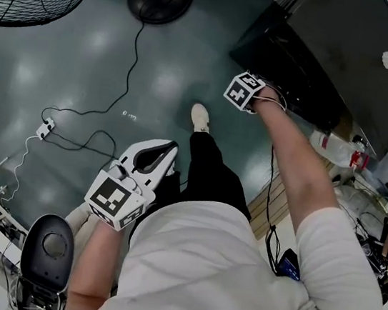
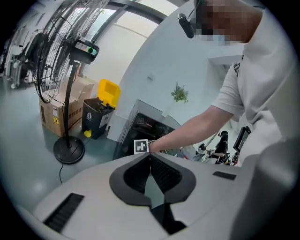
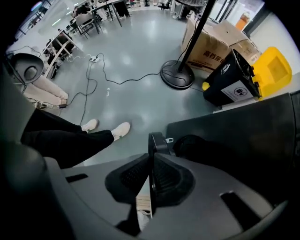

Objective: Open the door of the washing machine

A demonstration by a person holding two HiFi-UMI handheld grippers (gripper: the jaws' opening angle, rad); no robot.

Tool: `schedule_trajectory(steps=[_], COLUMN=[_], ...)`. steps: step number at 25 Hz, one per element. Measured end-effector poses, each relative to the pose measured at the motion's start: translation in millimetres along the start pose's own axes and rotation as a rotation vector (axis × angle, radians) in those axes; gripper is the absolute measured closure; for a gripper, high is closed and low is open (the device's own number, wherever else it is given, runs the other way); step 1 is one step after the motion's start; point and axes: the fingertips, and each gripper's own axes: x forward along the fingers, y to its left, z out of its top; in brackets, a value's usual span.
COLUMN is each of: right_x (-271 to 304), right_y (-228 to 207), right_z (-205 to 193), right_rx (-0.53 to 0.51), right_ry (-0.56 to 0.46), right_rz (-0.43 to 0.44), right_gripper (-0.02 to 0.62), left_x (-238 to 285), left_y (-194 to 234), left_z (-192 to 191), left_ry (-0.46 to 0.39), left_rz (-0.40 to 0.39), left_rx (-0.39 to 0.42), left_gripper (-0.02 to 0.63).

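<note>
Over on the left, the left gripper [image 2: 149, 156] hangs by the person's knee above the grey floor [image 1: 83, 76], its jaws pressed together on nothing. Further right, the right gripper [image 3: 151, 157] points down beside the dark washing machine [image 3: 243, 136]. It is clenched on the thin door [image 3: 153, 140], which stands edge-on between its pads, with the machine's front just to the right.

No legible text, blurred print on cardboard box [image 3: 212, 43], label on bin [image 3: 223, 75]
</note>
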Motion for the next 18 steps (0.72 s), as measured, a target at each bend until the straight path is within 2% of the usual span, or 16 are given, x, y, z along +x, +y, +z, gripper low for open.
schedule_trajectory(steps=[4,18], right_x=[1.3,8.6], right_y=[4.8,88.6], right_z=[-2.8,-21.5], right_rx=[-0.010,-0.113], right_ry=[0.006,0.029], right_rz=[0.006,-0.020], right_gripper=[0.557,0.551], left_x=[-0.5,-55.4], left_y=[-8.9,-29.3], left_z=[-8.5,-50.4], left_ry=[0.012,0.020], left_rz=[-0.024,-0.041], left_rx=[0.017,0.073], left_gripper=[0.589,0.589])
